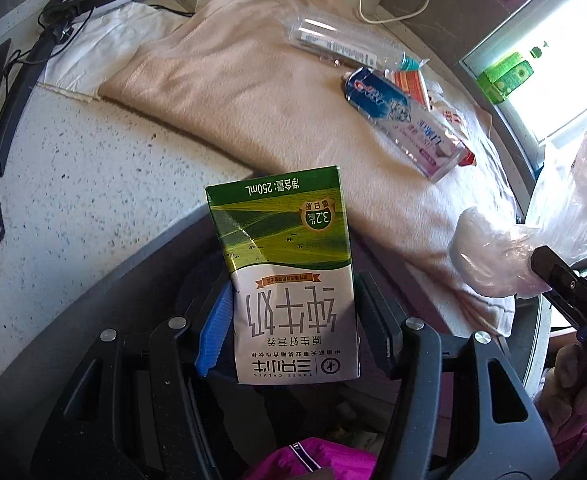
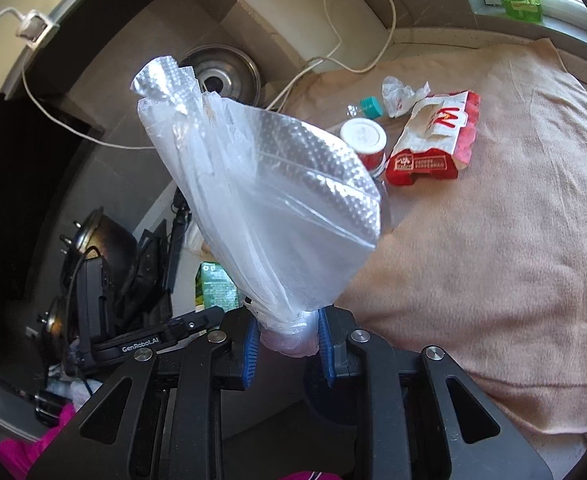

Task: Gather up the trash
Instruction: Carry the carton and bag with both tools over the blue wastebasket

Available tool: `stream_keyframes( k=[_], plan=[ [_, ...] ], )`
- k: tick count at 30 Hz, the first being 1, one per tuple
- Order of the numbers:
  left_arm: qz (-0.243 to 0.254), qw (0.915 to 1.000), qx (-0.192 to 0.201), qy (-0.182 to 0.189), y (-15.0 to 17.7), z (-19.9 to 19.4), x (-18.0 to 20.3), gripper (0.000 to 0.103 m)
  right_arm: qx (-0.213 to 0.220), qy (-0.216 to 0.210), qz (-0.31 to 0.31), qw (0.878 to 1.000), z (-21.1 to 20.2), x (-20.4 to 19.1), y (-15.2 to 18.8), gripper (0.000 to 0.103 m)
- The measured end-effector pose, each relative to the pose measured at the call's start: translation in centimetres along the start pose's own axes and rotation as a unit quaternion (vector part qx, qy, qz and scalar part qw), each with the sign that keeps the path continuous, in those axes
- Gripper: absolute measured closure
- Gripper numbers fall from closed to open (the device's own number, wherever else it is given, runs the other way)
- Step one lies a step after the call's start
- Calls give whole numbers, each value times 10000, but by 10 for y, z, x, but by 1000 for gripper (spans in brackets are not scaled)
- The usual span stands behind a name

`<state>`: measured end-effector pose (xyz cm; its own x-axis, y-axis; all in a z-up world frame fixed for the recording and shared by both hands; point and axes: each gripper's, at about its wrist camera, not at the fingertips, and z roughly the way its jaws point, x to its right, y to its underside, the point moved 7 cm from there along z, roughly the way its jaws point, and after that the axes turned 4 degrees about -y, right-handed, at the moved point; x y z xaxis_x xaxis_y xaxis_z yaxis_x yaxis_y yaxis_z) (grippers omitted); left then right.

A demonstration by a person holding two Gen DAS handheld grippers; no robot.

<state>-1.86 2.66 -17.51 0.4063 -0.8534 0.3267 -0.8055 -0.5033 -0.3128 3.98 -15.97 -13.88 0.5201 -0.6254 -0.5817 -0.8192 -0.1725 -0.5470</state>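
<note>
Between your left hand-held gripper's (image 1: 293, 320) jaws sits the milk carton (image 1: 289, 276), clamped for bagging; your right hand-held gripper (image 2: 289, 340) pinches the plastic bag (image 2: 269, 200) ready.

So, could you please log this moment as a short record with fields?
left gripper: shut on milk carton, held upside down
right gripper: shut on plastic bag, gathered end pinched
still on cloth: toothpaste tube, clear bottle, red wrapper
carton in bag: not yet
</note>
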Motion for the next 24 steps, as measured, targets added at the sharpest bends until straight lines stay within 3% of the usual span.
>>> stream_keyframes(
  k=[12,24],
  plan=[
    [232,9978,-535,-307,53,51,-28,42,-667,448,-159,9966,54,-6,70,80],
    [385,9925,-956,-664,87,102,-52,42,-1229,1064,-533,9853,111,11,105,80]
  ],
)
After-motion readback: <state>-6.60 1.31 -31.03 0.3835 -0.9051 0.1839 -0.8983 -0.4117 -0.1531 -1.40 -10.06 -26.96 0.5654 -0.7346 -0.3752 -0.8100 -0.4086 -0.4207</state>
